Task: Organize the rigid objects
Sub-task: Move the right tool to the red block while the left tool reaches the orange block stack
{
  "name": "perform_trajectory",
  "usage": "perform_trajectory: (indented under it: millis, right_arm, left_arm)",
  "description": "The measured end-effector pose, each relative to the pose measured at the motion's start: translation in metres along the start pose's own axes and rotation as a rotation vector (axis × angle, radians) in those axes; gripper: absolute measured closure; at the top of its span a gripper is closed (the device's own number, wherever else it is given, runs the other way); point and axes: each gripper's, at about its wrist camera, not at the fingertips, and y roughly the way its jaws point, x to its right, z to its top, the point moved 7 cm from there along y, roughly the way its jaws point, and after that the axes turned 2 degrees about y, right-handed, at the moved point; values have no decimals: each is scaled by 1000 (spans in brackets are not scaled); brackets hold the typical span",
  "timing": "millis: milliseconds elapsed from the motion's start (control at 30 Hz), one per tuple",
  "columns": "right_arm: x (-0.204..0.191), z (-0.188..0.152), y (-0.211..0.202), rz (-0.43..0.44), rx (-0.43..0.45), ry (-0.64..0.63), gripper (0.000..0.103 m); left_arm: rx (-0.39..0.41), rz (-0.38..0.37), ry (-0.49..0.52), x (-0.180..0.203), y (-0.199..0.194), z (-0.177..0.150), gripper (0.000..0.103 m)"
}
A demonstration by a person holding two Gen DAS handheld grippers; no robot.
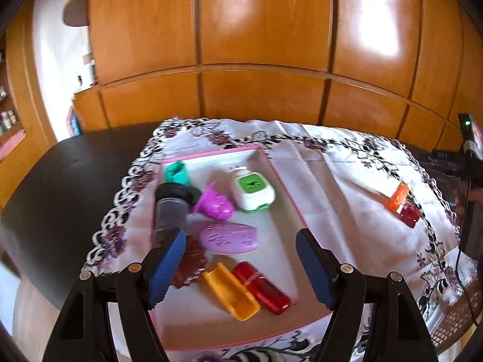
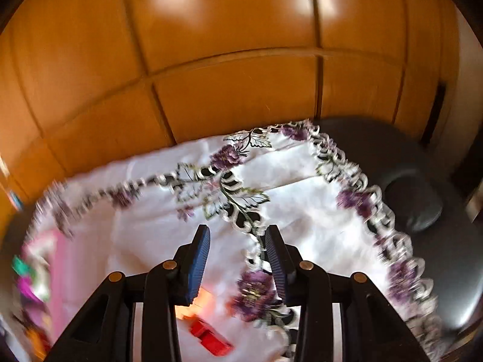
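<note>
The left gripper [image 1: 241, 259] is held wide open and empty above the pink-rimmed tray [image 1: 285, 193], in which a green and white box [image 1: 252, 191], a purple oval piece [image 1: 229, 238], a magenta piece [image 1: 215, 206], a teal piece [image 1: 176, 173], a dark-capped jar [image 1: 170, 208], an orange case [image 1: 231, 291] and a red case [image 1: 261, 286] are gathered. On the embroidered cloth [image 1: 332, 181] covering the bench [image 1: 60, 187], well to the right of the tray, an orange block [image 1: 398, 200] and a small red block [image 1: 409, 214] are seen touching. The right gripper [image 2: 237, 258] is seen partly open with nothing between its fingers, above the red block [image 2: 209, 339] on the cloth, though this view is blurred.
</note>
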Motion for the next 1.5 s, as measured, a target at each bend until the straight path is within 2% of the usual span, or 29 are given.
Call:
perform_trajectory:
  millis: [433, 767, 933, 1033, 1233, 1267, 1333, 1400, 1467, 1500]
  right_arm:
    - [15, 0, -1, -15, -11, 81, 65]
    - [34, 1, -2, -42, -18, 166, 65]
    - [35, 0, 2, -35, -35, 174, 65]
    - [35, 0, 2, -33, -39, 173, 65]
    - [36, -2, 6, -21, -58, 188, 65]
    - [35, -2, 7, -18, -62, 188, 65]
    - [34, -2, 7, -17, -62, 184, 65]
    - [33, -2, 8, -17, -64, 182, 65]
    - [34, -3, 9, -19, -68, 184, 65]
    - [35, -3, 9, -20, -69, 185, 65]
  left_arm:
    - [-50, -130, 143, 77, 36, 8, 27]
    - [-79, -301, 276, 164, 68, 21, 27]
    - [-78, -415, 301, 217, 79, 33, 27]
    - [-111, -456, 283, 241, 92, 38, 27]
    - [-144, -466, 267, 273, 121, 44, 27]
    - [-151, -462, 264, 275, 128, 44, 29]
    - [-182, -468, 259, 282, 140, 43, 41]
    - [-219, -484, 248, 288, 152, 40, 63]
    - [-259, -489, 233, 288, 163, 34, 80]
    - [-259, -506, 201, 284, 164, 34, 81]
